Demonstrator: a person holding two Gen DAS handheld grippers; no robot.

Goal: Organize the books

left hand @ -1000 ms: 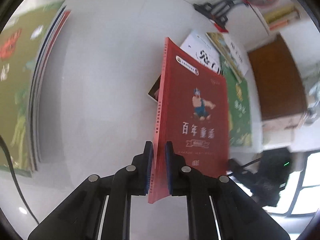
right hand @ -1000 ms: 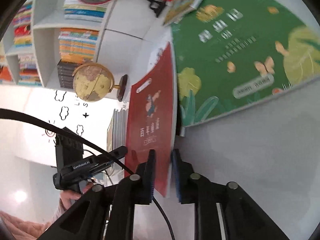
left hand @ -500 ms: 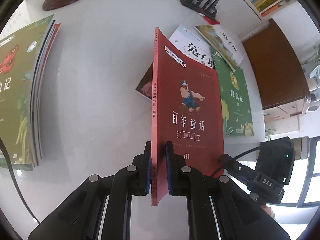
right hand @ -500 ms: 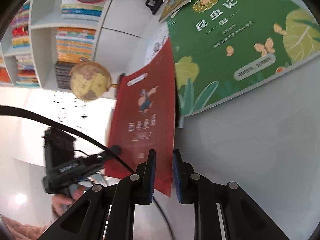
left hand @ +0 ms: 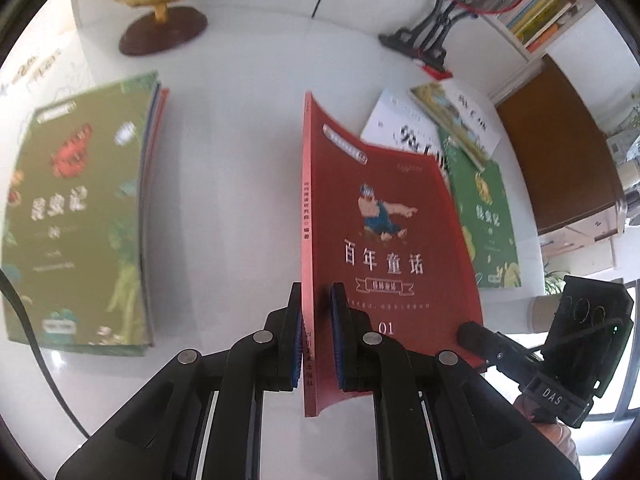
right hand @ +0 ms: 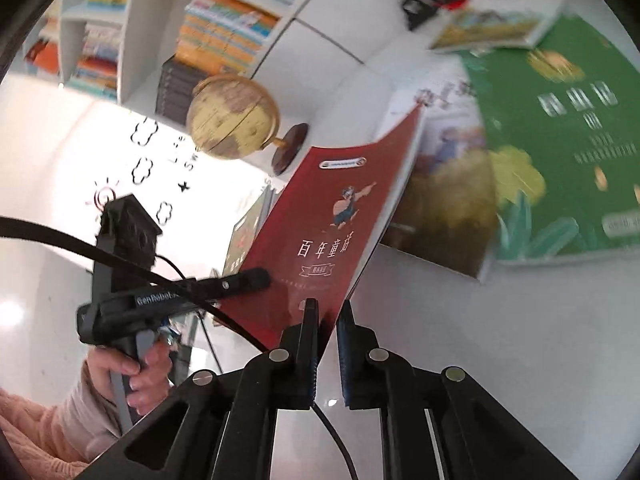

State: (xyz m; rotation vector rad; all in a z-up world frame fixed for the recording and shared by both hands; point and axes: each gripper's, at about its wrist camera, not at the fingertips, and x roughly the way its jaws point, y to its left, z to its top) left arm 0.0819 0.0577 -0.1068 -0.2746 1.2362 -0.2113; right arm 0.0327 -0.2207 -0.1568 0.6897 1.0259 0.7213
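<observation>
A red book (left hand: 384, 240) with a cartoon figure on its cover hangs above the white table (left hand: 240, 128), spine up and its cover sloping to the right. My left gripper (left hand: 316, 320) is shut on the spine near the bottom end. In the right wrist view the same red book (right hand: 328, 232) has its lower corner between the pads of my right gripper (right hand: 326, 312), which is shut on it. My left gripper (right hand: 260, 278) shows there, lying against the cover. A stack topped by a green book (left hand: 80, 216) lies at the left.
Loose books lie at the right: a green one (left hand: 486, 216), a white one (left hand: 404, 128) and a picture book (left hand: 456, 120). A globe (left hand: 160, 0) and a round fan on a black stand (left hand: 432, 40) stand at the back. A brown cabinet (left hand: 560, 152) is beyond.
Both grippers have risen with the red book, so more of the table's back shows. The right gripper has rolled and closed on the book's lower corner. The left grip is unchanged.
</observation>
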